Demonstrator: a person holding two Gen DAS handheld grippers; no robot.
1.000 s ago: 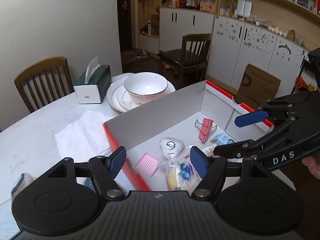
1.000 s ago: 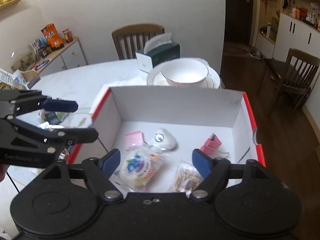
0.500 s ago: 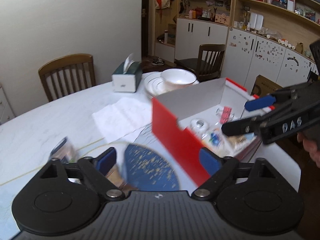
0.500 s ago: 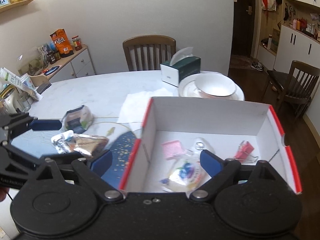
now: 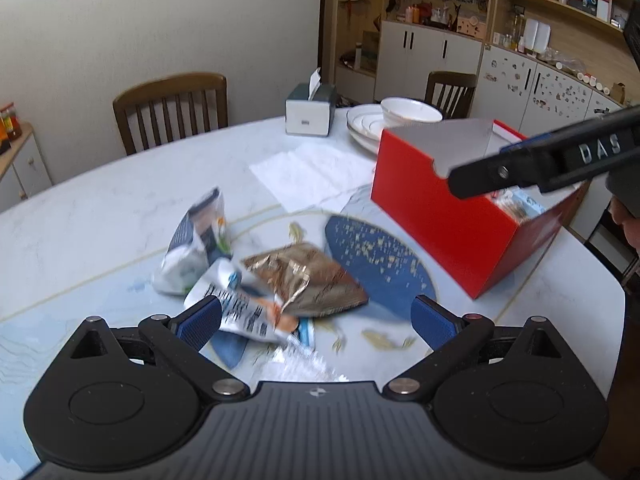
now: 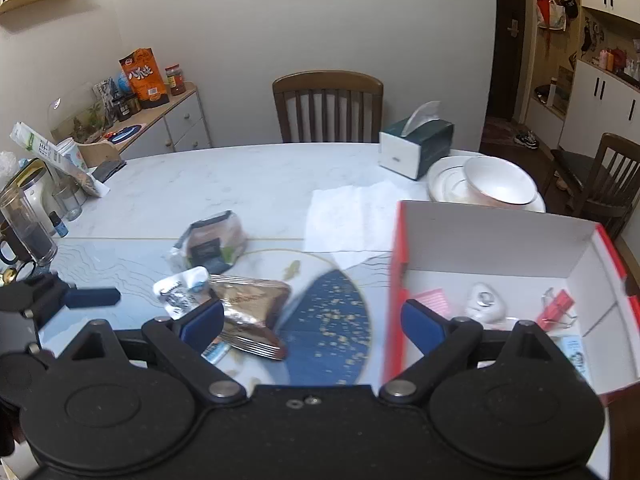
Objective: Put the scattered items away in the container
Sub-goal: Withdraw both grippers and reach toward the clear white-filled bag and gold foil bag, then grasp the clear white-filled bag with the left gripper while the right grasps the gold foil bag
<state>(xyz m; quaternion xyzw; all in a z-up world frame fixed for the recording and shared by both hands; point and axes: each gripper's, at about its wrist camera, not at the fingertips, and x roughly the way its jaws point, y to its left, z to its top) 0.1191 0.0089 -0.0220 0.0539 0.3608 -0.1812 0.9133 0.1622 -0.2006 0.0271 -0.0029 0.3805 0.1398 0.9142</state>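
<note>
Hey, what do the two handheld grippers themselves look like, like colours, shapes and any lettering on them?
Both are matte black plastic. The left gripper and the right gripper each have two angular linkage fingers tipped with blue pads, pivoting on round housings with silver bolts over a ribbed body. The right gripper's side carries white letters reading DAS.

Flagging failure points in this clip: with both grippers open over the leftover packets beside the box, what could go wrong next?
1. The bronze foil packet overlaps the white printed packet; the left gripper, jaws just opened and empty, may pinch both or slip off crinkled foil.
2. The right gripper sits close by, so the two could collide.
3. The red box stands near the table edge; a nudge could shift it.
</note>
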